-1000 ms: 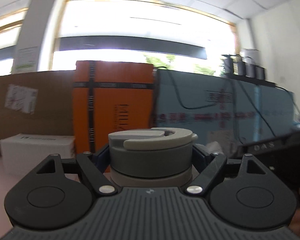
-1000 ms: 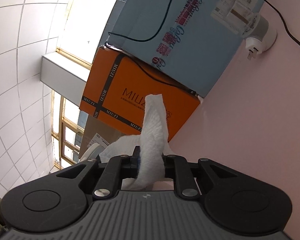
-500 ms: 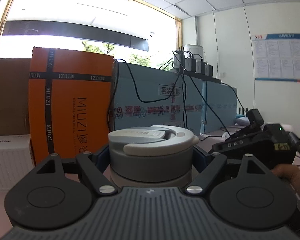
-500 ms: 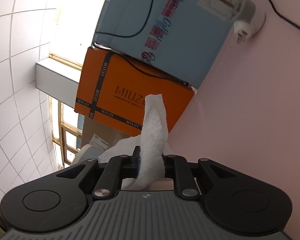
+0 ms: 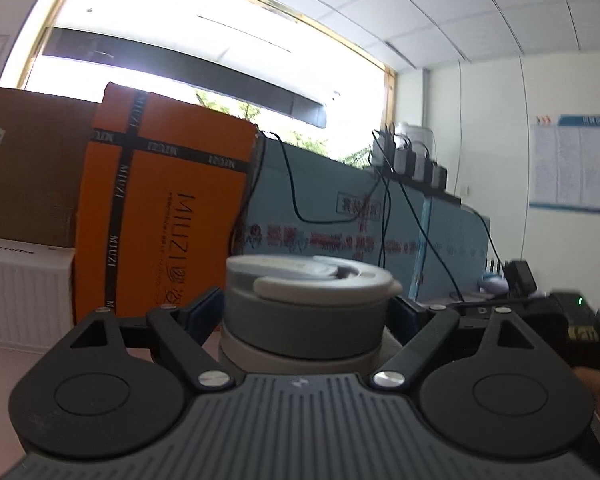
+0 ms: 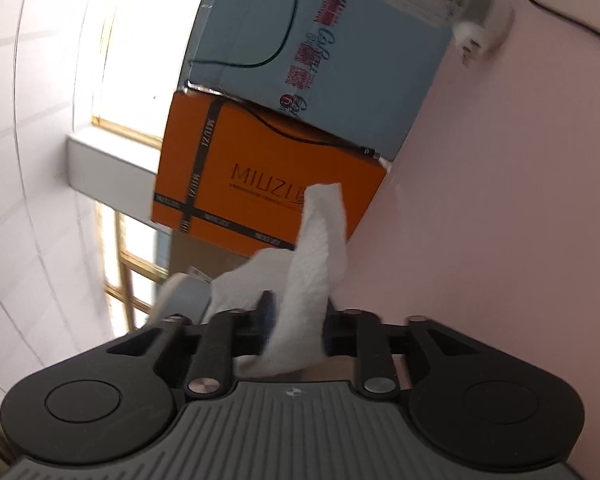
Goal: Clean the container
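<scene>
Left gripper [image 5: 306, 312] grasps the container [image 5: 306, 316]; right gripper [image 6: 296, 316] pinches a tissue [image 6: 312, 276].
The container, raised above the table [image 6: 500, 220], looks rigid, smooth, probably slippery; its 2 sides give the best hold. The tissue is soft.

The surface [image 6: 500, 200] was pale pink and smooth. Along its far edge stood an orange box [image 6: 260, 184] marked MIUZI, with a light blue carton [image 6: 340, 40] right beside it and a brown cardboard box [image 5: 28, 168] on the other side. A white plug adapter [image 6: 480, 28] lay near the blue carton, a black cable [image 6: 560, 20] trailing from it.
</scene>
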A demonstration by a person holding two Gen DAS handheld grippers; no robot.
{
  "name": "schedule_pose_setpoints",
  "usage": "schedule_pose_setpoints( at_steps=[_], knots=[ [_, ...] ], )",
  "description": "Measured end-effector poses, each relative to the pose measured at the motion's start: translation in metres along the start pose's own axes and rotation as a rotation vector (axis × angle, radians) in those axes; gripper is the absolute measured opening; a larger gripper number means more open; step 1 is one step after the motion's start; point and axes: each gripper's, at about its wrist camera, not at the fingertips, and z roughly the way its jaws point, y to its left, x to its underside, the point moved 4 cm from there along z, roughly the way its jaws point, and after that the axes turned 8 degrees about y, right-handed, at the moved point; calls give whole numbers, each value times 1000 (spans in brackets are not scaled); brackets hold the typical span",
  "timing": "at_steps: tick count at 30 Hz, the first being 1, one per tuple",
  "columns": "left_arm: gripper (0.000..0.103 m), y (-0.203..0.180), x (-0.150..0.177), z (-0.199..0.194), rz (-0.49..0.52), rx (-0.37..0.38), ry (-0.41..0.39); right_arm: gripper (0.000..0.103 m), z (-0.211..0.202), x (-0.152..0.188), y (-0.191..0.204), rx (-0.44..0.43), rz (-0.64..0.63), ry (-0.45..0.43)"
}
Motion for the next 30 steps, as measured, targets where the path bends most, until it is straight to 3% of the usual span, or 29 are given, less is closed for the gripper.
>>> schedule_pose_setpoints(
  at_steps=[1, 8, 10, 14, 25, 27, 30],
  knots=[
    [83, 1, 0, -1, -5, -1, -4, 39, -2, 0, -1, -21, 18, 0],
    [83, -1, 0, -3, -14, 10, -7, 38, -8, 4, 2, -114, 67, 2],
    [82, -2, 1, -3, -8, 5, -9, 26, -10, 6, 1, -132, 92, 4],
    [82, -3, 1, -4, -1, 3, -10, 9, -15, 9, 6, -104, 62, -16],
    [81, -5, 2, -5, 11, -5, -12, 8, -8, 16, -4, 79, 56, -10],
    [81, -5, 2, -5, 12, -6, -13, 8, -7, 15, -8, 72, 88, -7],
    [81, -6, 2, -5, 17, -4, -13, 8, -7, 13, -12, -8, 168, -15]
  ],
)
